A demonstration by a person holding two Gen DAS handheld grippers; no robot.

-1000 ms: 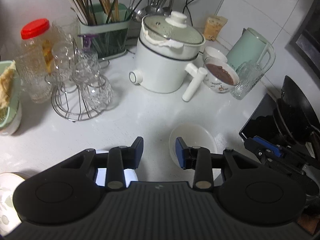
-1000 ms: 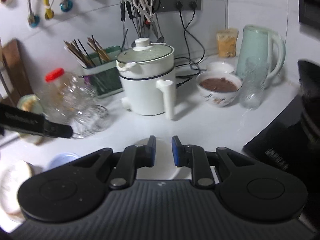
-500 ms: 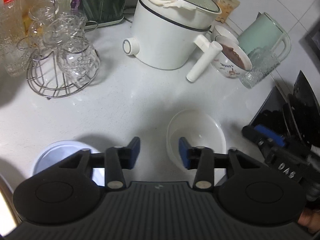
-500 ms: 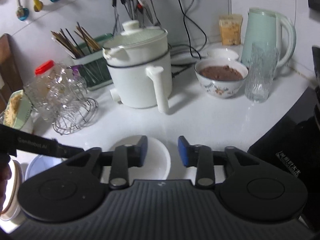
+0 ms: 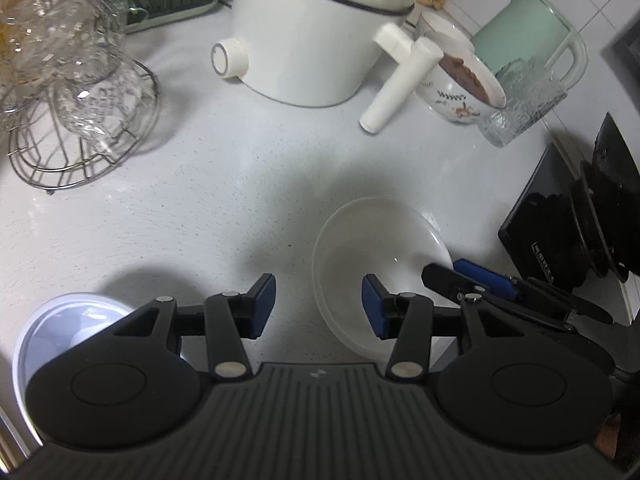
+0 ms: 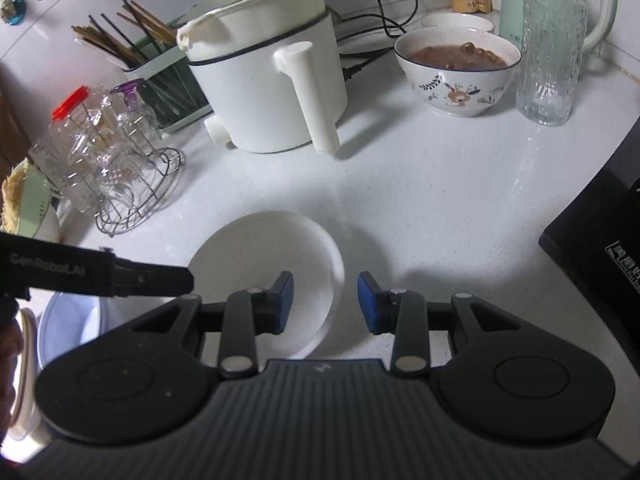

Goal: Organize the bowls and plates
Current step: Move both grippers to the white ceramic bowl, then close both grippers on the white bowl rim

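An empty white bowl (image 5: pixel 380 248) (image 6: pixel 264 256) sits on the white counter. My left gripper (image 5: pixel 319 306) is open just above its left rim, one pad inside the bowl and one outside, neither touching it. My right gripper (image 6: pixel 325 302) is open over the opposite rim in the same way, with its fingers (image 5: pixel 444 276) showing beyond the bowl in the left wrist view. The left gripper's finger (image 6: pixel 120 276) reaches in from the left in the right wrist view. A pale blue bowl (image 5: pixel 60 328) (image 6: pixel 68 328) stands at the lower left, partly hidden.
Behind the bowl stand a white electric pot (image 5: pixel 320 40) with a long handle, a patterned bowl of brown food (image 6: pixel 456 68), a ribbed glass (image 6: pixel 552 60) and a green kettle (image 5: pixel 532 28). A wire rack of glasses (image 5: pixel 76 100) is at left. A black cooktop (image 6: pixel 600 240) borders the right.
Both grippers have come down and closer to the white bowl, and their jaws have widened. The bowl's rim now lies between each pair of pads.
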